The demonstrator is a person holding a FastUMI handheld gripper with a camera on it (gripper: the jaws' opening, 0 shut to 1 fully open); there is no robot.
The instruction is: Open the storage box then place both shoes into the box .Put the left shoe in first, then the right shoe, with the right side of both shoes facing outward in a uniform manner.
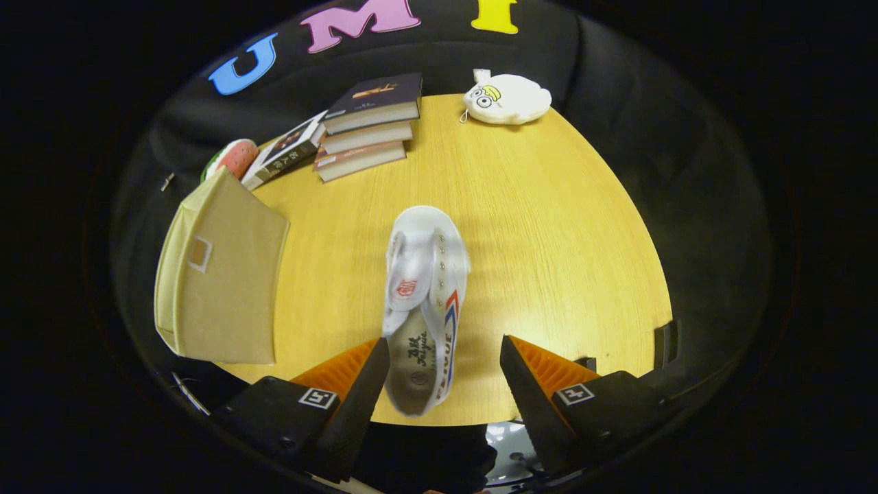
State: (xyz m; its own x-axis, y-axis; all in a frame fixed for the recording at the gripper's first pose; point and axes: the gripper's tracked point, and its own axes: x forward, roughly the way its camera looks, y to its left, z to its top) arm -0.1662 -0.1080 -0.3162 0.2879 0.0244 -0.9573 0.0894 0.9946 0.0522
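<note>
Overhead, in the gripper view, the gripper (444,374) is hanging above the near edge of a round wooden table (549,233), its two fingers spread wide and gripping nothing. A white canvas shoe (424,302) is lying on the tabletop with its heel end between the fingers, close against the left finger (363,384) and apart from the right one, and its toe pointing away toward the table's middle. The shoe is showing metal eyelets, red and blue stripes along one side, a red mark on the tongue and dark printed lettering on the insole, too small to read.

Sitting at the table's left edge, the storage box (219,288) is a soft beige fabric cube with a small label window on its face; whether its lid is open cannot be told. Behind it, near the far left edge, a stack of three books (367,127) is resting with a fourth book (285,151) leaning beside it, and a round red-and-green plush (233,158) is peeking out next to that. A white plush toy (507,99) with cartoon eyes is lying at the far edge. Nothing is standing between the shoe and the box.
</note>
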